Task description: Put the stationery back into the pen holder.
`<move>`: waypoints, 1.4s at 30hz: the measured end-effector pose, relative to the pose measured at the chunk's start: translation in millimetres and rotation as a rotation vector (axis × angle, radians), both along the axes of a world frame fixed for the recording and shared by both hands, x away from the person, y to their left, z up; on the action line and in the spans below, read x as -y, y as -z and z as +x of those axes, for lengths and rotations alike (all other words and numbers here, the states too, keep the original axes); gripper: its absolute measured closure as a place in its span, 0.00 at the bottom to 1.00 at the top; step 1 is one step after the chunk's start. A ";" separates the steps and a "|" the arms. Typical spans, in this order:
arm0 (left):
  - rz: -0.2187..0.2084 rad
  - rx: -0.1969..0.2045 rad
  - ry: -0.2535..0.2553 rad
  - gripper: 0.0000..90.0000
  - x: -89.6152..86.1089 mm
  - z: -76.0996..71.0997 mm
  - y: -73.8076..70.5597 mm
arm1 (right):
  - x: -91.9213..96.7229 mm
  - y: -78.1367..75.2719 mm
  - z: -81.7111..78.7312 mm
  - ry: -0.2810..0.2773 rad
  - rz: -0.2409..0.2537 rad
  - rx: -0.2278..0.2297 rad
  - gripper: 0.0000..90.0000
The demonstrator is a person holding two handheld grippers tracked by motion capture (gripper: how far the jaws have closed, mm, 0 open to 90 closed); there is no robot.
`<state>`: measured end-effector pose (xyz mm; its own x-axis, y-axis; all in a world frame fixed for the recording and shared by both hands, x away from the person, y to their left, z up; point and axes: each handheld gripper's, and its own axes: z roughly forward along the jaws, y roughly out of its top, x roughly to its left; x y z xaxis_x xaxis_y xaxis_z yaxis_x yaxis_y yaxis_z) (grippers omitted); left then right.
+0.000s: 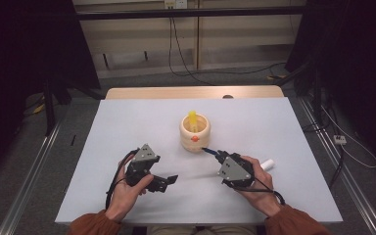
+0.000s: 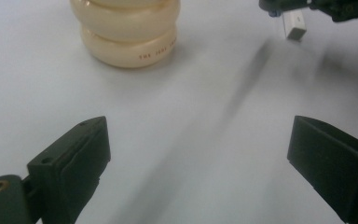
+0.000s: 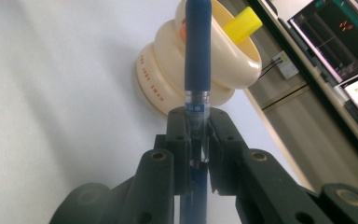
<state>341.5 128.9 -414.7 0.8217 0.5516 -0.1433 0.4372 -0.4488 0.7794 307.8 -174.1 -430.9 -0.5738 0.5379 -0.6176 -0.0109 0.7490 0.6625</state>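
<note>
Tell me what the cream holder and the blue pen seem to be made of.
Cream holder: looks like glazed ceramic or glossy plastic, going by its smooth ringed wall, soft sheen and small printed lettering. Blue pen, clamped in the right gripper: probably plastic, with a matte blue barrel and a clear band near the jaws.

A cup [image 1: 195, 132] stands mid-table [image 1: 127, 127] with a marker [image 1: 193, 119] upright in it. Nearer the person, the pen [image 1: 208, 152] lies just right of the cup, pointing toward it.
</note>
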 end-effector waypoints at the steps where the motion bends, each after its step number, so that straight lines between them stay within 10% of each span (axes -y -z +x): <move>1: -0.006 0.006 -0.010 0.06 -2.2 -2.0 0.5 | 1.4 -0.9 1.6 0.004 0.023 -0.012 0.90; 12: -0.041 0.081 -0.112 0.06 -25.9 -16.2 7.4 | 5.7 -11.8 13.2 0.026 0.182 -0.098 0.90; 23: -0.122 0.033 -0.219 0.07 -47.3 -14.7 24.1 | 5.8 -22.7 27.8 0.034 0.345 -0.176 0.90; 32: -0.116 0.035 -0.193 0.06 -42.2 -16.2 28.3 | 13.2 -33.7 33.9 0.018 0.600 -0.290 0.90; 42: -0.120 0.024 -0.220 0.06 -44.0 -16.3 29.2 | 8.8 -44.4 50.1 -0.029 0.682 -0.280 0.90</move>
<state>325.2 172.9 -443.9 0.6875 0.6978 -0.2010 0.4952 -0.2482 0.8326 357.8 -182.9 -386.5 -0.6809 0.7321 0.0201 0.2133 0.1720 0.9617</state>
